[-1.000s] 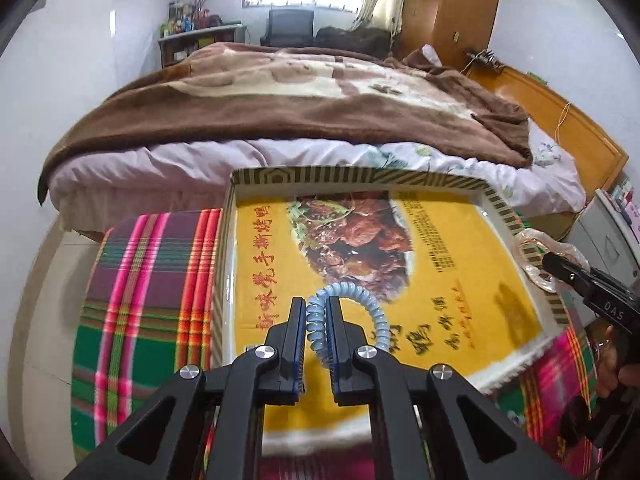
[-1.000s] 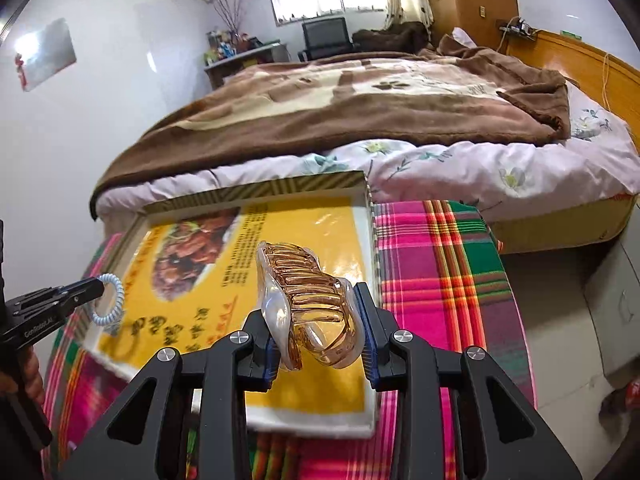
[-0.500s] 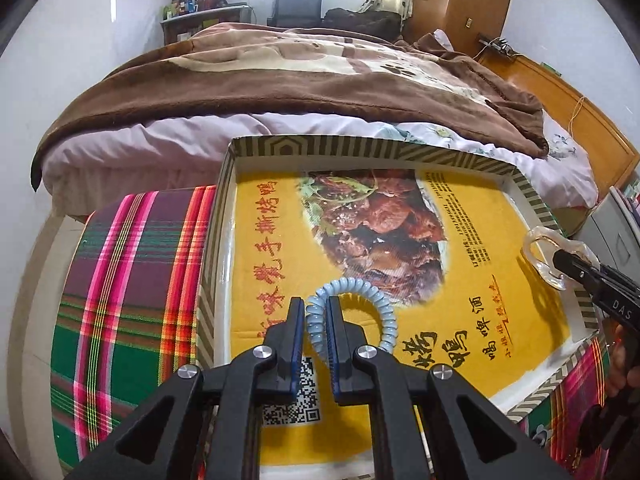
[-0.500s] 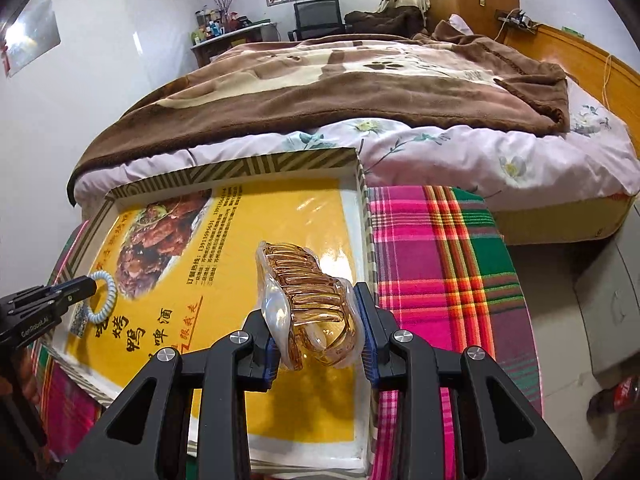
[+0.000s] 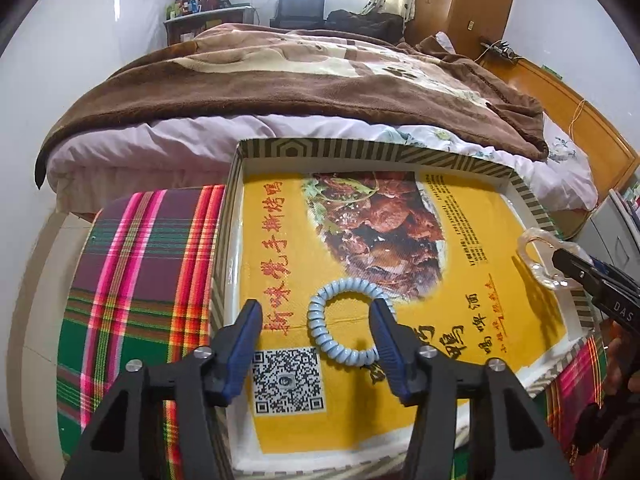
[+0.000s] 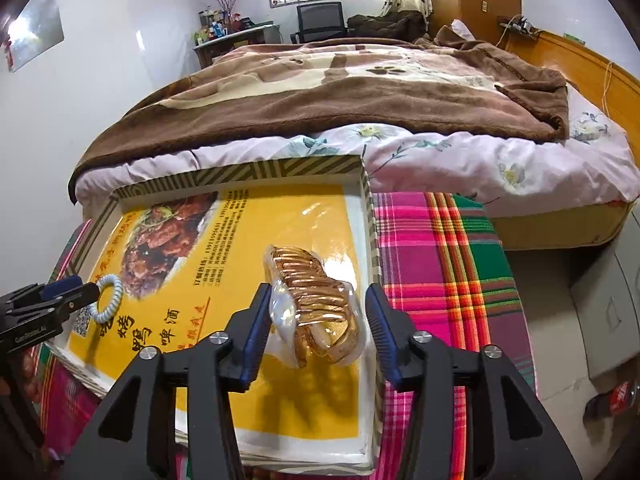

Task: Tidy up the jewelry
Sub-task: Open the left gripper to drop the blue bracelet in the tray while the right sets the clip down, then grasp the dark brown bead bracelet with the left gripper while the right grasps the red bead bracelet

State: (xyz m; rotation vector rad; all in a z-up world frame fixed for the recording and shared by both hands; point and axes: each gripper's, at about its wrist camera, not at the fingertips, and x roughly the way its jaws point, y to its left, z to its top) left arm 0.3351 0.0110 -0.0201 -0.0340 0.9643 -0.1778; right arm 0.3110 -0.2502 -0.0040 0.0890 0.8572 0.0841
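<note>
A shallow box [image 5: 320, 148] with a striped rim and a yellow printed liner lies on a plaid cloth. A light blue spiral hair tie [image 5: 346, 322] lies on the liner between the open fingers of my left gripper [image 5: 316, 332]. It also shows in the right wrist view [image 6: 109, 298]. A translucent amber claw clip [image 6: 316, 312] rests on the liner between the open fingers of my right gripper [image 6: 316, 320]. In the left wrist view the clip [image 5: 540, 258] sits at the box's right rim by the right gripper's tip.
The plaid cloth [image 6: 436, 264] covers a low table beside a bed with a brown blanket [image 5: 300, 76]. A grey cabinet [image 6: 608, 304] and a bottle [image 6: 612, 396] on the floor are to the right. A desk and chair stand at the far wall.
Both grippers opened and moved lower over the box. The blue hair tie and the claw clip were let go and now lie on the yellow liner.
</note>
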